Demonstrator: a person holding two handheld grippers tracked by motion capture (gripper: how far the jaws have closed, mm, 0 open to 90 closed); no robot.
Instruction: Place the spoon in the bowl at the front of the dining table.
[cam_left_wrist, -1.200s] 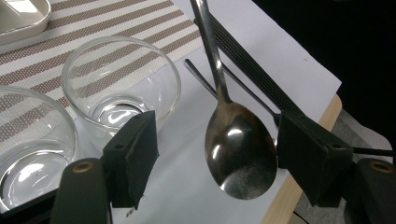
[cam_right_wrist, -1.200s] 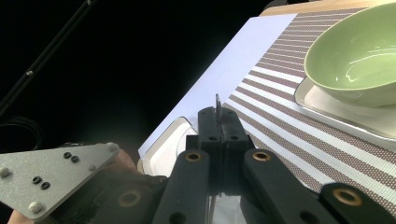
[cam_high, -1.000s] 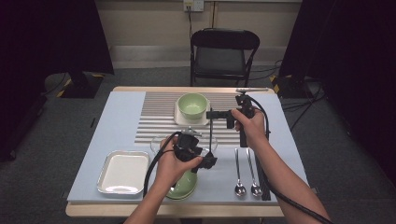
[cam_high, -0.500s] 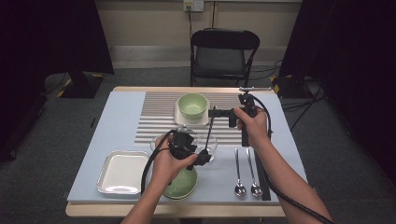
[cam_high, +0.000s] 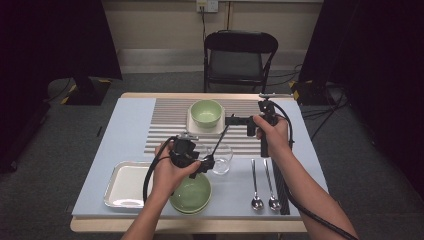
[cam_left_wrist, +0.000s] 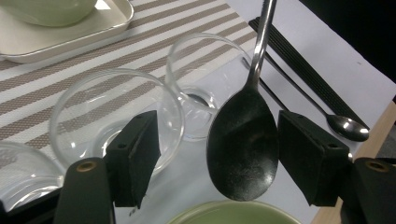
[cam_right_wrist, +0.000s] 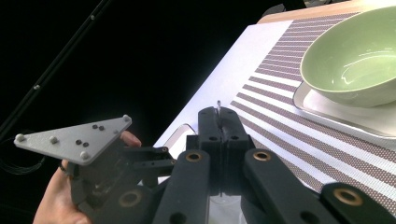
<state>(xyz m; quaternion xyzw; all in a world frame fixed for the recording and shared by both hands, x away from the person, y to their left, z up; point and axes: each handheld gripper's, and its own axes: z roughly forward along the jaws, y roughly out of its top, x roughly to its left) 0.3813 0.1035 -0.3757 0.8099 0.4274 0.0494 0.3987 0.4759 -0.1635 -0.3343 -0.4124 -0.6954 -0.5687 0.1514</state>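
Landmark: near green bowl (cam_high: 190, 192), at the table's front edge, just right of the white tray (cam_high: 123, 184).
Spoon (cam_left_wrist: 243, 140): black, hanging bowl-down directly above the near green bowl's rim; handle slanting up and back toward the right gripper; likely kept steep so the head can be lowered between the waiting jaws.
Right gripper (cam_high: 231, 120): clamped tight on the tip of the spoon handle, jaws pressed together in the right gripper view; held high, behind and to the right of the near green bowl, probably to dangle the spoon freely.
Left gripper (cam_left_wrist: 215, 161): jaws spread wide, one on each side of the spoon head, neither pad touching it; hovering just above the near green bowl, apparently posed to take over the spoon.
Glass cups (cam_left_wrist: 116, 116): clear, standing just behind the near green bowl on the striped mat (cam_high: 170, 125); close enough to be knocked.
Two metal spoons (cam_high: 264, 192): lying flat to the right of the near green bowl, beside black chopsticks.
Far bowl (cam_high: 206, 113): green, on a white square dish, well behind the near green bowl.
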